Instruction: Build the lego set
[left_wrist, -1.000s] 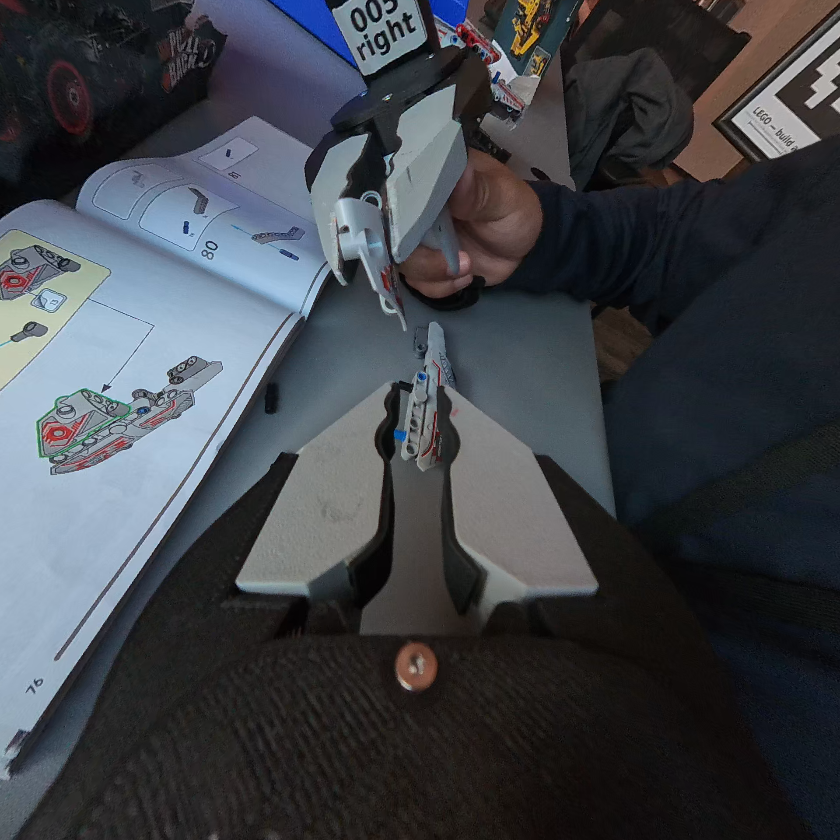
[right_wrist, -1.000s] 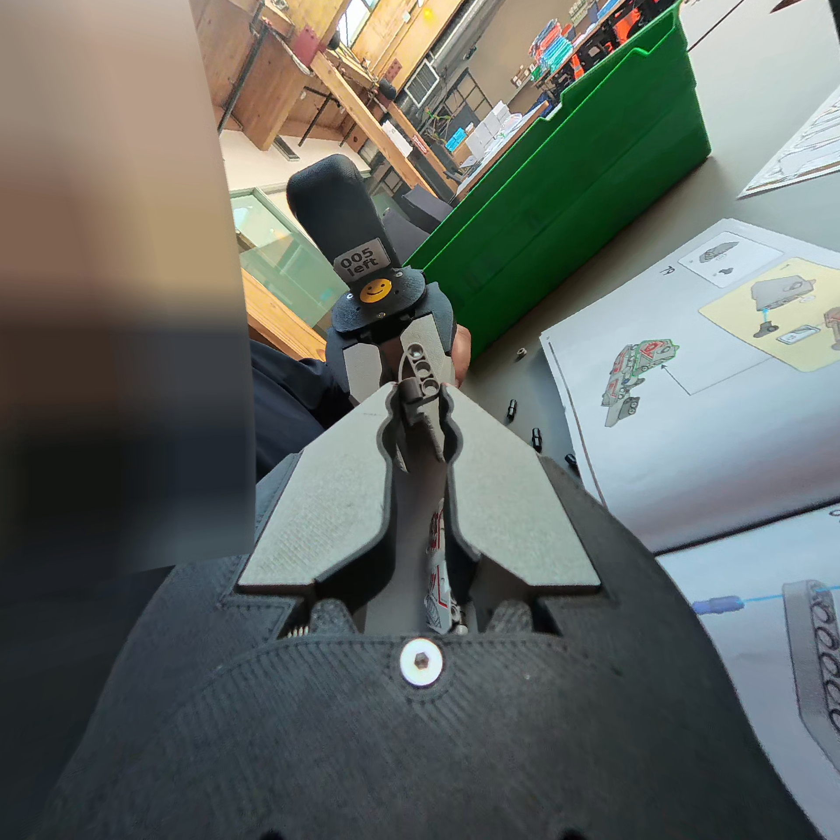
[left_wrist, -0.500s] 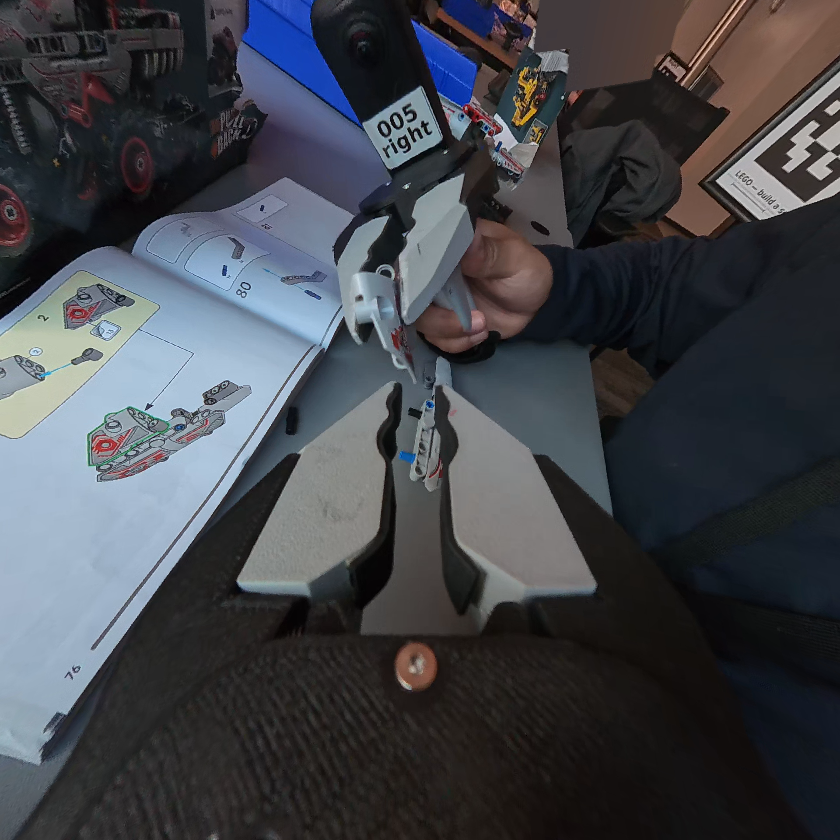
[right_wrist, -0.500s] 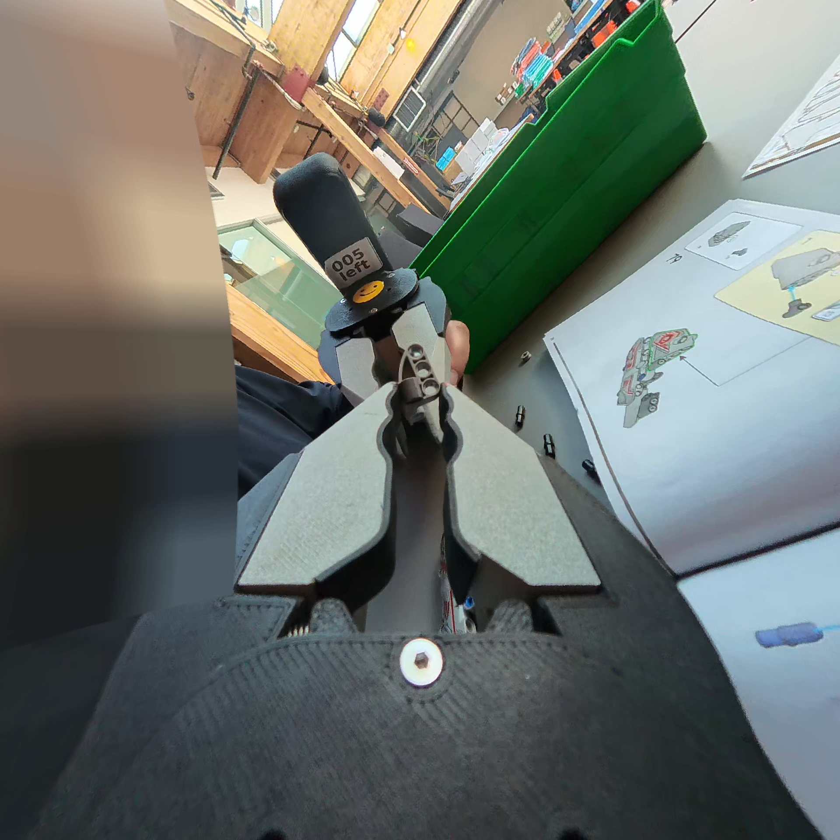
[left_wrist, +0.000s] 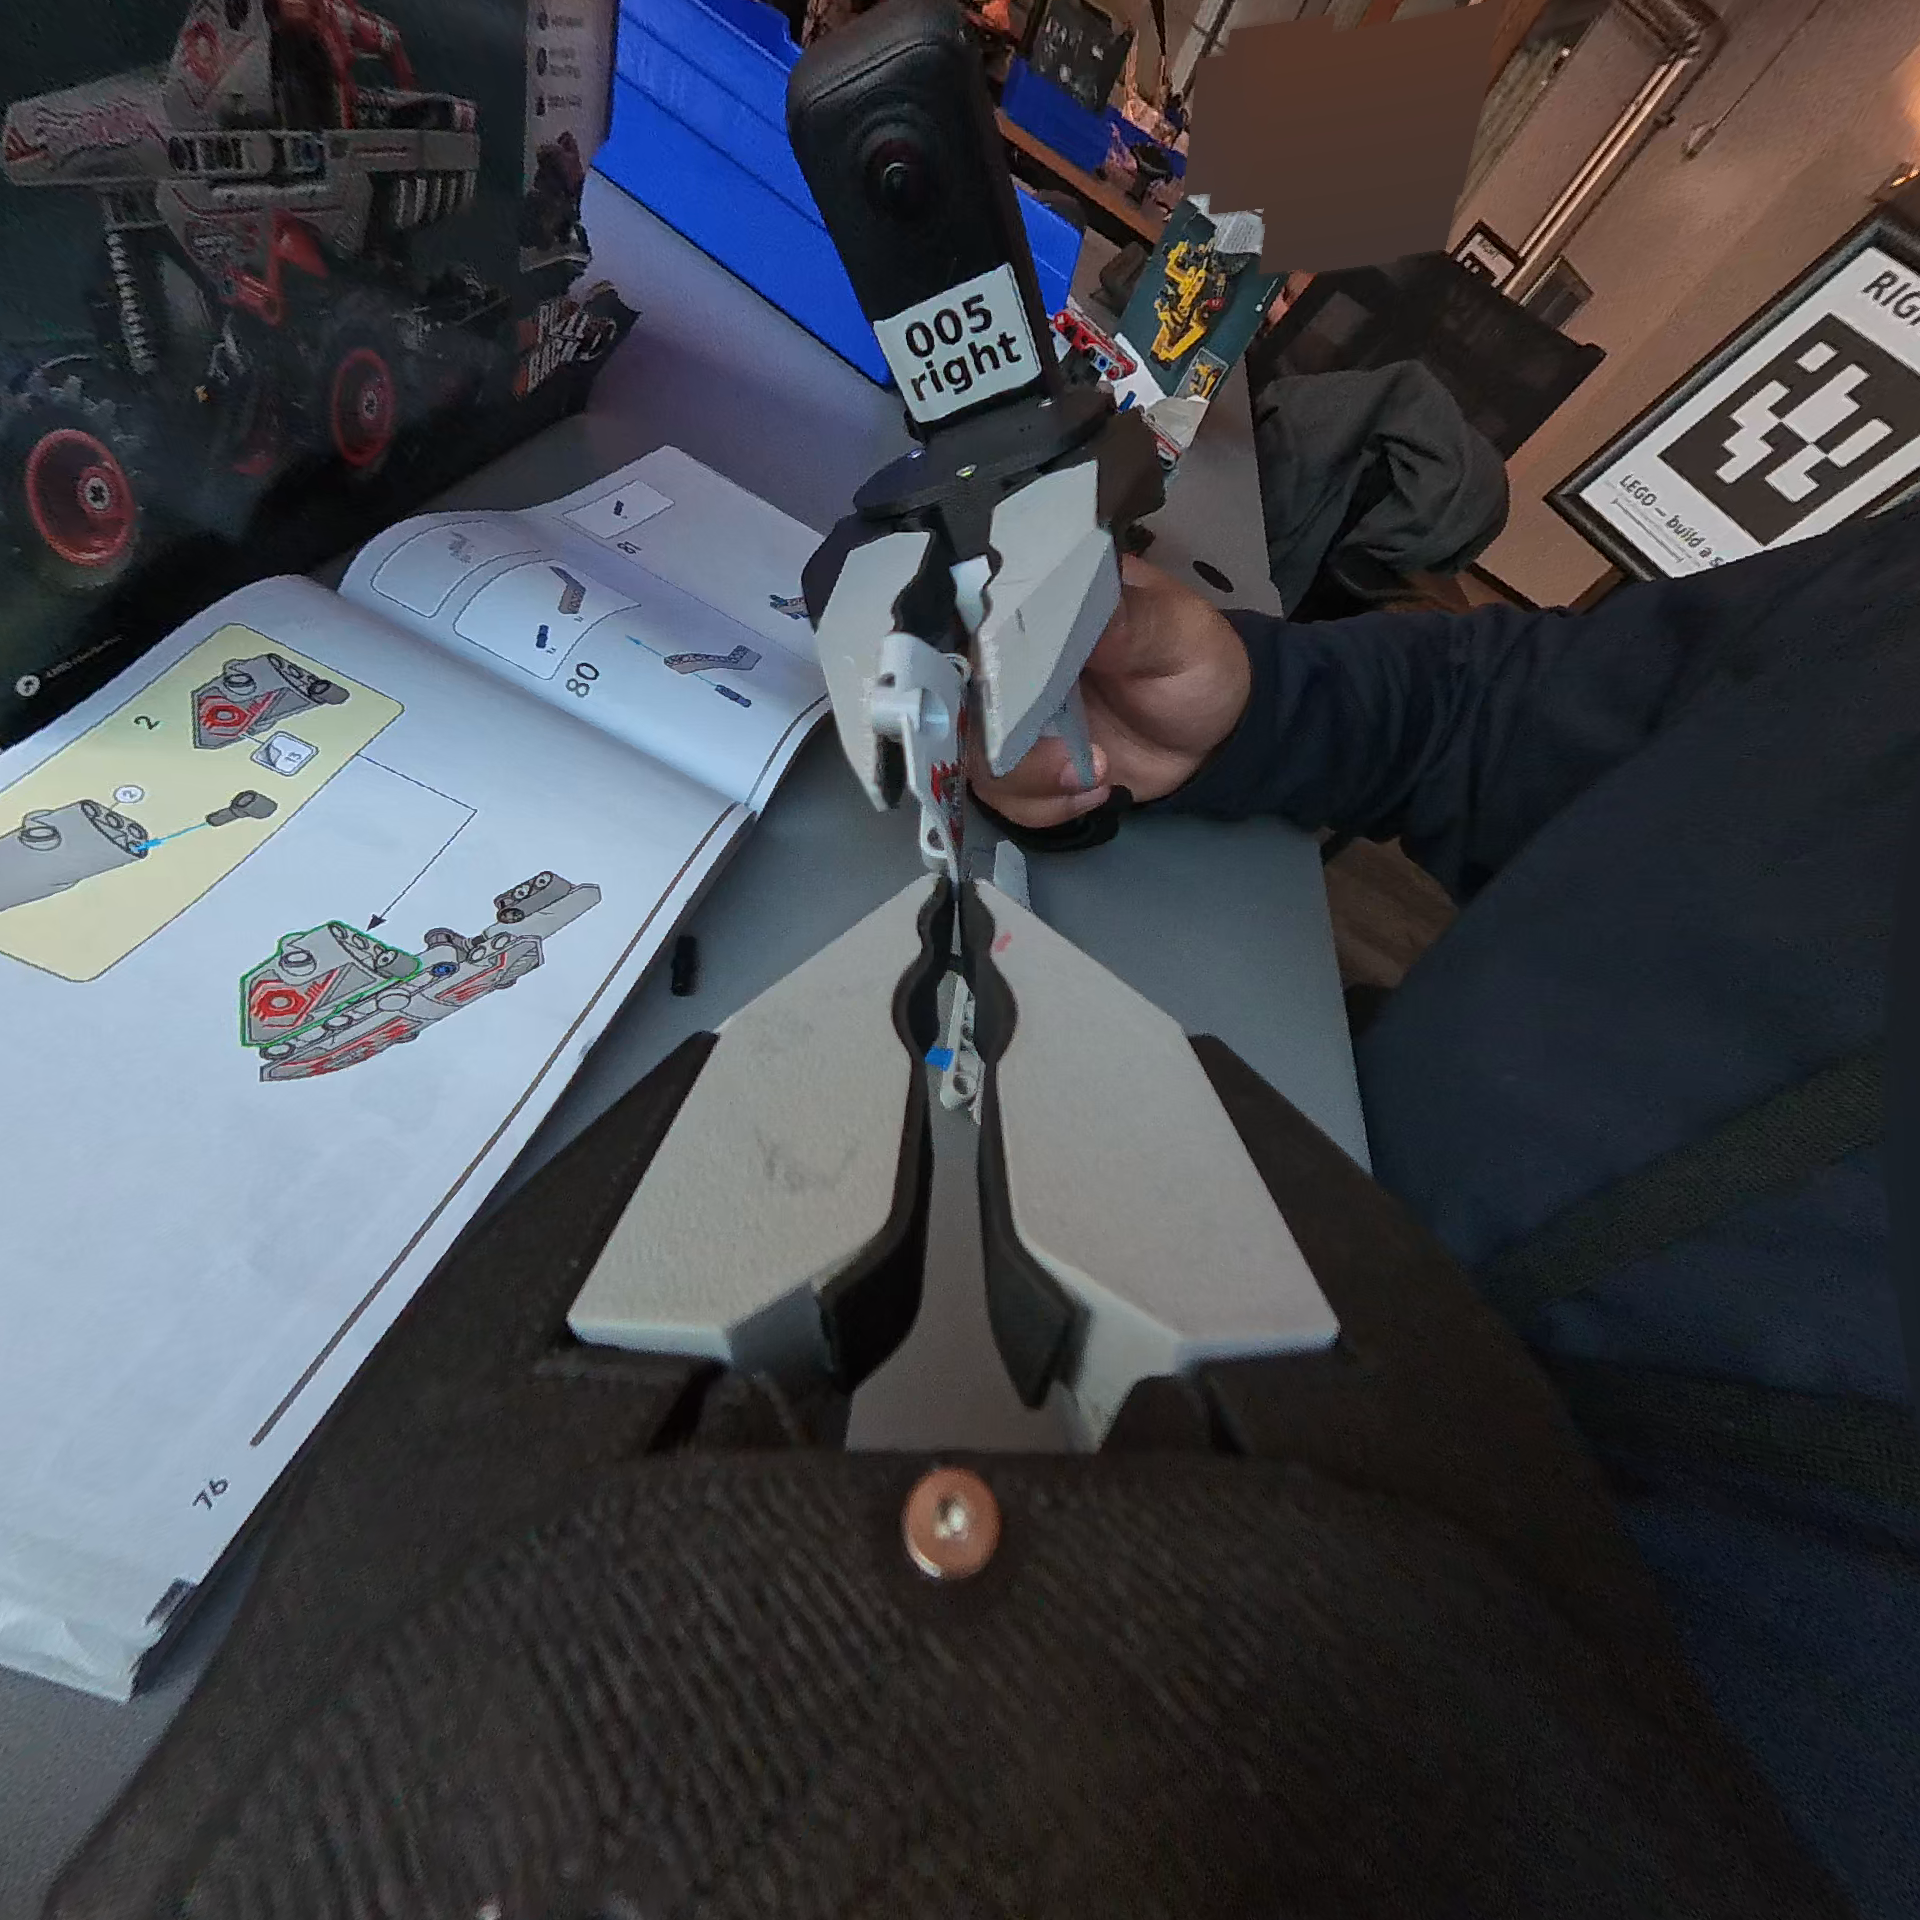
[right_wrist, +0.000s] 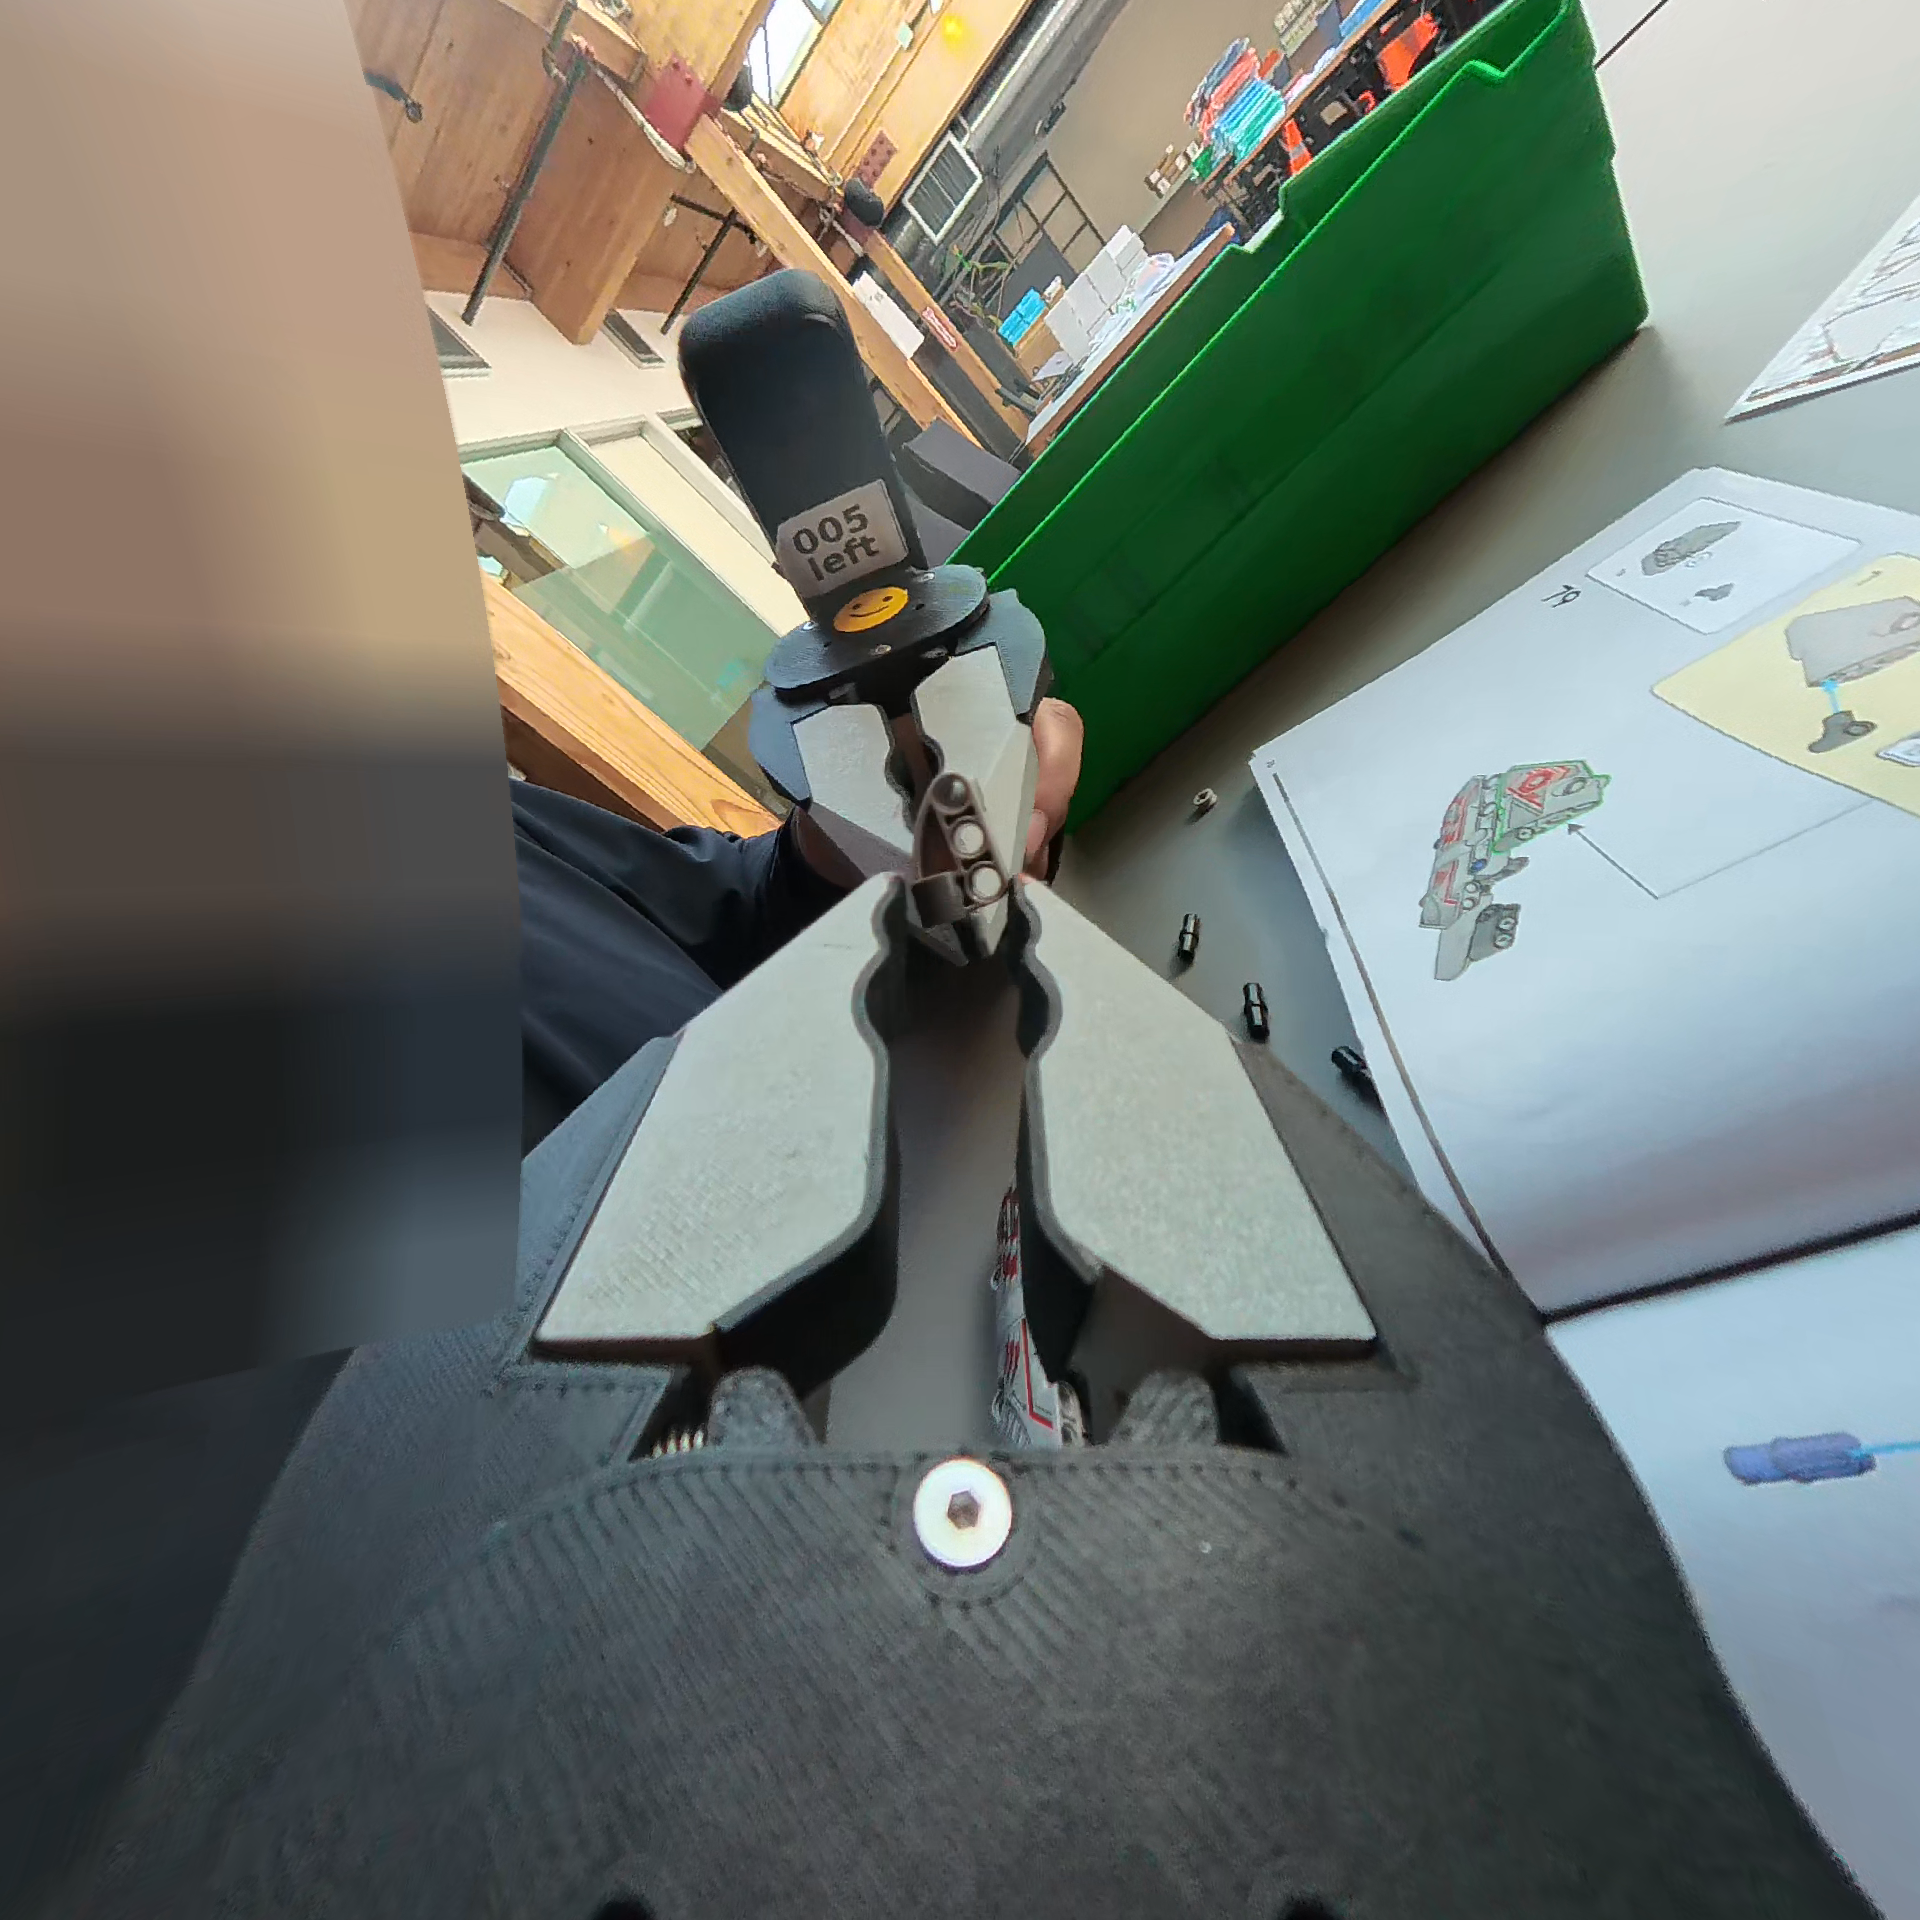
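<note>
My left gripper (left_wrist: 954, 899) is shut on a slim grey lego assembly (left_wrist: 958, 1049) with a blue pin, held between its fingers above the grey table (left_wrist: 1195, 987). My right gripper (right_wrist: 954, 920) is shut on a grey panel piece (right_wrist: 961, 857) with round holes and red decals. In the left wrist view the right gripper (left_wrist: 935, 779) hangs just beyond my left fingertips, and the panel (left_wrist: 914, 707) points down almost onto them. In the right wrist view the left gripper (right_wrist: 914, 790) sits right behind the panel, its fingertips hidden by it.
An open instruction booklet (left_wrist: 416, 935) lies to the left, and it also shows in the right wrist view (right_wrist: 1662, 935). Small black pins (right_wrist: 1188, 935) lie beside it on the table. A green bin (right_wrist: 1299, 468), a blue bin (left_wrist: 727, 208) and the set's box (left_wrist: 260, 260) stand behind. Less than 4 cm separates the two grippers' tips.
My left fingers have closed in on the grey assembly. The right gripper has come closer, so its panel now nearly meets my left fingertips. Both views have tilted upward.
</note>
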